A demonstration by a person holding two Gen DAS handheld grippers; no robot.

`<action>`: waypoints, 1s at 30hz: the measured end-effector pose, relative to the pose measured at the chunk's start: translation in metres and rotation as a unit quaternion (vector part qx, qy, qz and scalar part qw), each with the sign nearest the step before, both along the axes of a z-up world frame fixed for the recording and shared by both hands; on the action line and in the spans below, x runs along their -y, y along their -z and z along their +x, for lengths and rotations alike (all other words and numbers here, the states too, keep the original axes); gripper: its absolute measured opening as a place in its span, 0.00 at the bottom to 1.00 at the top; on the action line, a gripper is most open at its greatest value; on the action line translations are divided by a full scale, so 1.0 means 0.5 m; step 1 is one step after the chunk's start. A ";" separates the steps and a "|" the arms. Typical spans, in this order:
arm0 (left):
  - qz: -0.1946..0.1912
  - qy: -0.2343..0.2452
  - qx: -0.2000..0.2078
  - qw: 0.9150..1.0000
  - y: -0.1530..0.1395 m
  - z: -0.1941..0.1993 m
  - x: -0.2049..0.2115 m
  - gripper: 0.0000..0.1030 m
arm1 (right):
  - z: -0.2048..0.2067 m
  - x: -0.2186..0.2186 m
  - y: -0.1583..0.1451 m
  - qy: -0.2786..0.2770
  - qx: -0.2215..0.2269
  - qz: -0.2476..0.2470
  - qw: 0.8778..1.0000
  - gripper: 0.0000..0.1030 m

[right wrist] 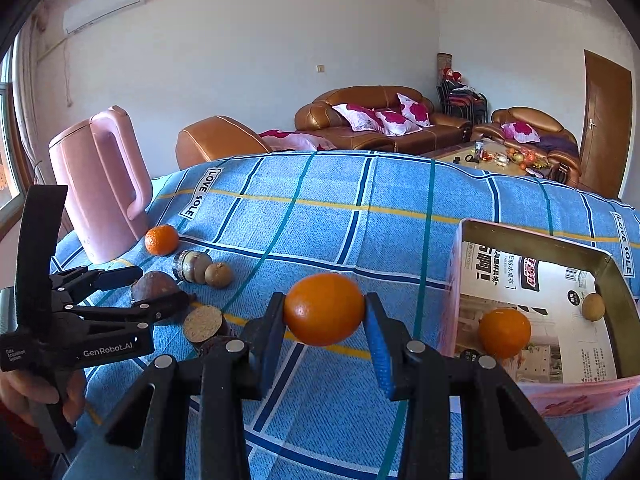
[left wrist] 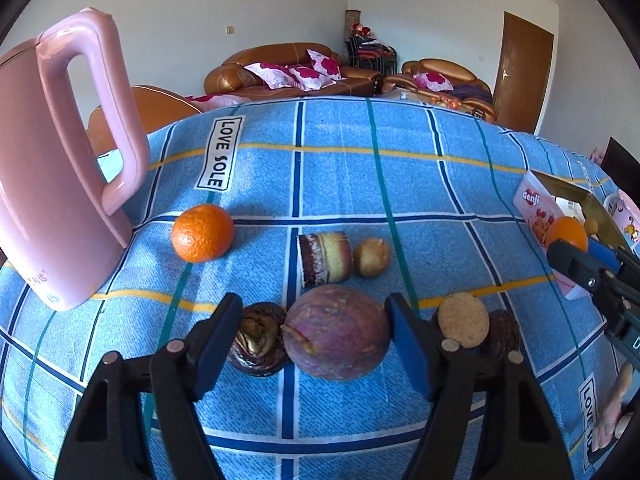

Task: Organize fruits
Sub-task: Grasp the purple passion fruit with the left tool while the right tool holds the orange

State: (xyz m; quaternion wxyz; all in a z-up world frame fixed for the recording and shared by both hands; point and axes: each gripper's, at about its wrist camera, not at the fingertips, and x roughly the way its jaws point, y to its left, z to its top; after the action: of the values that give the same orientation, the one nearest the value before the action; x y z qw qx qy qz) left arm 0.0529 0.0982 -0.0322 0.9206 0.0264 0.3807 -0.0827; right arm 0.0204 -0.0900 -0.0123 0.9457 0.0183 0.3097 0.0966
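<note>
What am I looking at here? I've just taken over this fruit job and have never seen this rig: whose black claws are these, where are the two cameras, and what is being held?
No robot: a person holds one two-finger clamp in each hand, with a fisheye camera on each looking along its fingers.

The left wrist view shows the left gripper open around a purple passion fruit lying on the blue checked tablecloth; whether its pads touch is unclear. Nearby lie an orange, a cut fruit piece, a small brown fruit, a dark fruit and a pink kettle.

The right wrist view shows the right gripper shut on another orange, beside a shallow box already holding an orange and a small fruit.
</note>
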 end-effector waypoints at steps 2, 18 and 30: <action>-0.023 0.012 0.026 0.999 -0.016 -0.012 -0.001 0.37 | -0.003 0.001 -0.001 0.000 0.004 0.002 1.000 0.40; -0.061 -0.006 0.013 0.998 -0.023 -0.011 -0.060 0.74 | -0.024 0.011 -0.010 0.007 0.030 0.003 1.000 0.40; -0.046 0.063 -0.007 0.997 -0.003 -0.019 -0.007 0.73 | -0.017 0.013 -0.004 -0.002 0.015 0.008 1.000 0.40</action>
State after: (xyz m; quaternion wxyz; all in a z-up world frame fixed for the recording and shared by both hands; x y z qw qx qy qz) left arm 0.0434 0.1018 -0.0307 0.9110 0.0072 0.3807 -0.1587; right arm 0.0119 -0.0966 -0.0101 0.9501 0.0239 0.2944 0.1008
